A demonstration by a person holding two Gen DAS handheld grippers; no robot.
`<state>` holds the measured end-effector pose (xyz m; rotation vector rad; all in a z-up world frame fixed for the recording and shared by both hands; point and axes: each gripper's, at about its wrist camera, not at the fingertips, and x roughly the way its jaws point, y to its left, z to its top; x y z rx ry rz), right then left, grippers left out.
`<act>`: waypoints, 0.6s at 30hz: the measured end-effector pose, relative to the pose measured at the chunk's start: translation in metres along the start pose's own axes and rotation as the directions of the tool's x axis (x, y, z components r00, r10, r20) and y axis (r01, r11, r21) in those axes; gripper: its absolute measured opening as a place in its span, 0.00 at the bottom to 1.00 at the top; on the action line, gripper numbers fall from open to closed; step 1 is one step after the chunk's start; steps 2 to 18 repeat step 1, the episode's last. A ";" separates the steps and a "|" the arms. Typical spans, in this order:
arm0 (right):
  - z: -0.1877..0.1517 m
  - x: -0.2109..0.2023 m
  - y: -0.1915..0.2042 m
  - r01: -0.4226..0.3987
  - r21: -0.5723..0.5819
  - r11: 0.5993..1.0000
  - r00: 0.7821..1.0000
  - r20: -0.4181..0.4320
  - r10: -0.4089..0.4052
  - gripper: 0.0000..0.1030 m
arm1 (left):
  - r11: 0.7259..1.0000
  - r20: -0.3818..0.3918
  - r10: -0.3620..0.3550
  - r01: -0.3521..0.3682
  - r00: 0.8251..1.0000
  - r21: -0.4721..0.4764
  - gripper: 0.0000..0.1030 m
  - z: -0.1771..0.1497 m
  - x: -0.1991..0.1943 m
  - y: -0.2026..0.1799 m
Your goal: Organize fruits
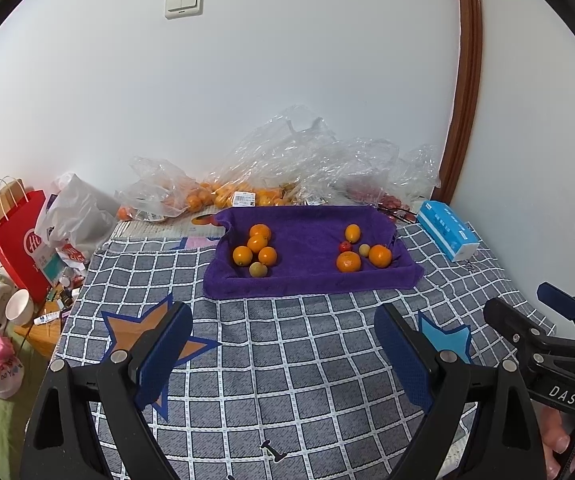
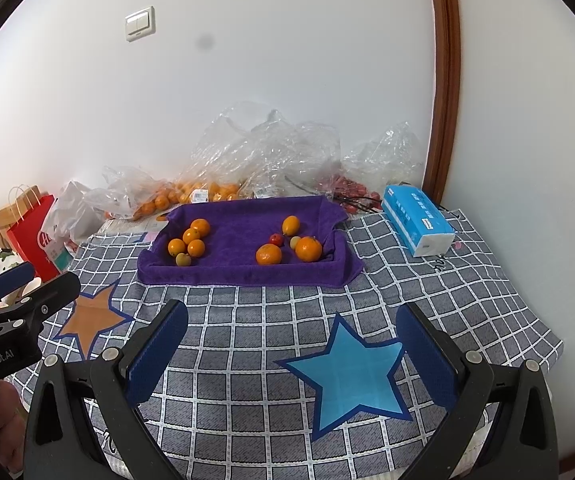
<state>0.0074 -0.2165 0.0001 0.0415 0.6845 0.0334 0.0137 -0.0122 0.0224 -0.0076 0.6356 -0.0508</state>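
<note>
Left gripper (image 1: pixel 283 354) hangs low over the grey checked cloth w/ star patches (image 1: pixel 287 360), its 2 blue-padded fingers (image 1: pixel 163 354) spread wide, nothing between them; well short of the fruit. Ahead sits the purple towel-lined tray (image 1: pixel 307 280), and on its left side a tight cluster: 4 small orange citrus fruits (image 1: pixel 257 244) touching or nearly so, plus 1 pale yellow-green round fruit (image 1: pixel 257 269) at the near edge. Bare purple gap in the middle. On the right side a mixed bunch: 2 larger orange mandarins (image 1: pixel 348 261), 1 small oval orange fruit (image 1: pixel 352 233), 1 small red round fruit (image 1: pixel 345 247), 1 more pale green fruit (image 1: pixel 364 250). Right gripper (image 2: pixel 291 354) likewise low over the cloth near the blue star patch (image 2: pixel 347 372), fingers wide apart, empty. Judgement: 2 groups exist but neither is pure by kind, so this fits either a sort underway or 1 arranged by some other rule; can't settle which. Any pick would need a reach fwd over the tray rim & a narrow pinch, since the fruits sit close & round ones may roll on the soft towel
</note>
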 end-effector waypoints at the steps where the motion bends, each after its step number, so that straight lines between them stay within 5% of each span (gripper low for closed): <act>1: 0.000 0.001 0.000 0.000 0.000 1.000 1.000 -0.001 0.000 0.99 | 1.000 0.002 0.004 -0.004 1.000 0.000 0.90 0.000 0.000 0.000; 18: 0.000 0.001 0.000 0.000 0.000 1.000 1.000 -0.001 0.000 0.99 | 1.000 0.002 0.004 -0.004 1.000 0.000 0.90 0.000 0.000 0.000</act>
